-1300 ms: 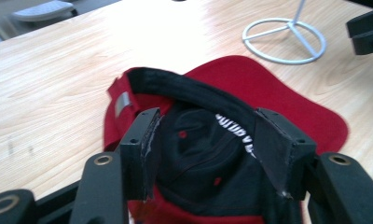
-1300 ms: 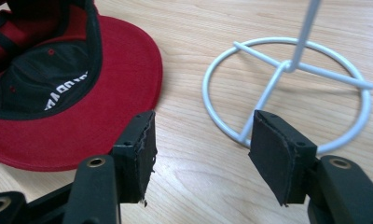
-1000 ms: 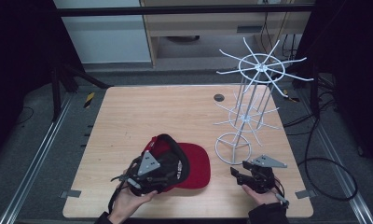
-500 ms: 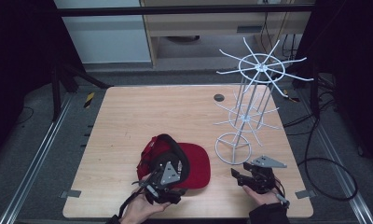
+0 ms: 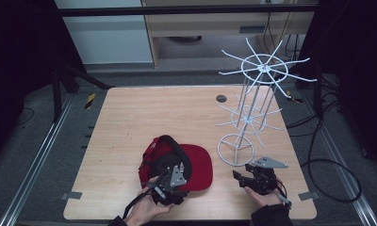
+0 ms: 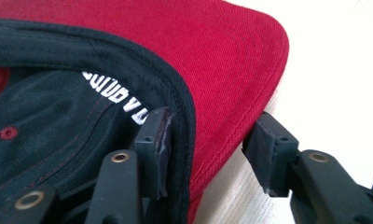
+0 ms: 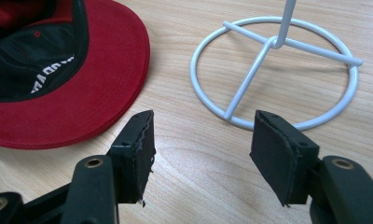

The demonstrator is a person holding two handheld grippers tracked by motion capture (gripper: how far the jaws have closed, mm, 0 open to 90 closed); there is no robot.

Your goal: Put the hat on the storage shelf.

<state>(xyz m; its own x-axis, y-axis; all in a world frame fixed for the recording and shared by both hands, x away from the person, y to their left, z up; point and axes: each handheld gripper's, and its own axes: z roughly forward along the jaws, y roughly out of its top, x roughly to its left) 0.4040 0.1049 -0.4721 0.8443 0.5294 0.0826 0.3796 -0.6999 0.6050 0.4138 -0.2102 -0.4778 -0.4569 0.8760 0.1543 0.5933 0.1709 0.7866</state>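
A red cap (image 5: 198, 162) lies upside down near the table's front edge, its black lining (image 6: 58, 116) facing up. My left gripper (image 5: 170, 176) is at the cap's near side and open. In the left gripper view the left gripper (image 6: 210, 133) straddles the rim: one jaw sits inside against the black sweatband, the other outside over the wood by the red brim (image 6: 231, 60). My right gripper (image 5: 241, 175) is open over bare wood. In the right gripper view the right gripper (image 7: 208, 130) holds nothing, with the cap (image 7: 96, 93) to its left.
A white wire rack (image 5: 257, 94) stands at the right of the wooden table (image 5: 130, 117), its ring base (image 7: 273, 70) just beyond the right jaws. A small dark disc (image 5: 221, 98) lies near the far edge. Cables trail on the floor at right.
My left gripper has moved rightward from the cap's left side to its near rim, the jaws now astride the sweatband. The right gripper and the cap have stayed put.
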